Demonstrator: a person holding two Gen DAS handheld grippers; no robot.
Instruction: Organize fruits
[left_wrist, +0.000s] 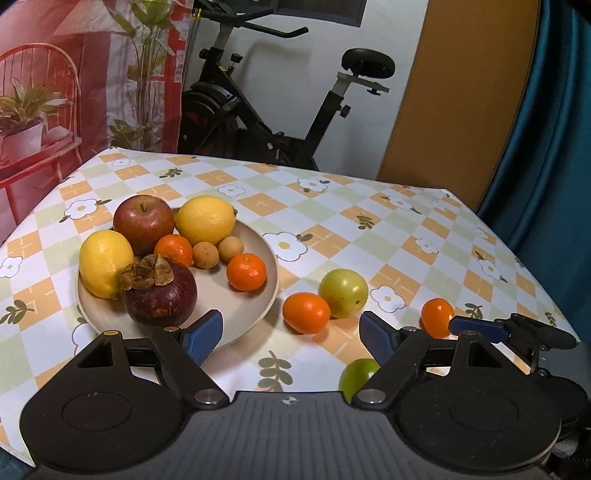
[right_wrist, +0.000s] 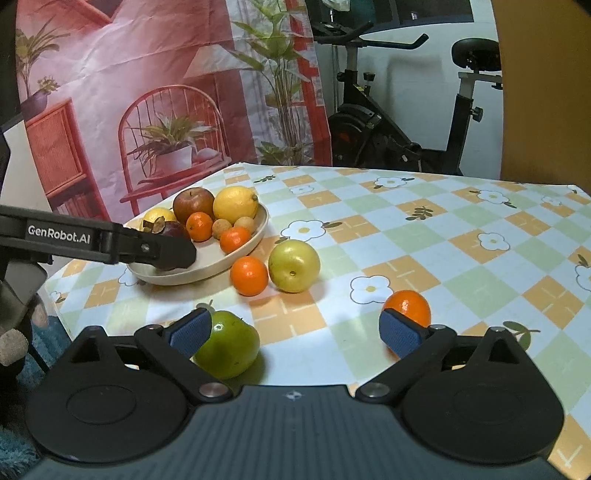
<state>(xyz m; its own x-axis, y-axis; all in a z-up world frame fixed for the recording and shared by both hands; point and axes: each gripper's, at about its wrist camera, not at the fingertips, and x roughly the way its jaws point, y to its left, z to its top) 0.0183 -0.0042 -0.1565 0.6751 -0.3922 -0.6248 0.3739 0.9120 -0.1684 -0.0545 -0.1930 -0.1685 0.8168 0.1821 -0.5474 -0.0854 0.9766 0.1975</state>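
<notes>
Currently four fruits lie loose on the checked, flower-printed tablecloth (right_wrist: 424, 236), the rest in a shallow beige plate (left_wrist: 255, 295) toward the far-left corner.

Loose fruit: an oval mandarin (left_wrist: 306, 313) lies on its side, its long axis running left to right in the left wrist view, touching a yellow-green round fruit (left_wrist: 343, 293) just behind it; that fruit's small dark end dot faces the camera. A second mandarin (right_wrist: 408, 306) sits well to the right, partly behind the right gripper's right finger. A brighter green round fruit (right_wrist: 229, 350), glossy, sits close against the right gripper's left pad (right_wrist: 188, 334); contact cannot be told.

Plate contents: a red apple (left_wrist: 143, 223), stem up, at the back; two lemons, one (left_wrist: 205, 220) at the back with its nipple end pointing right, another (left_wrist: 105, 263) at the left rim; a dark purple mangosteen (left_wrist: 160, 295) at the front with dried brown calyx uppermost; two small mandarins (left_wrist: 246, 272) (left_wrist: 174, 250); two tan longans (left_wrist: 206, 254) (left_wrist: 231, 249) side by side in the middle.

Left gripper (left_wrist: 291, 336): jaws apart, nothing between them, hovering near the plate's front rim. Right gripper (right_wrist: 295, 332): jaws wide apart, bare cloth between them.
</notes>
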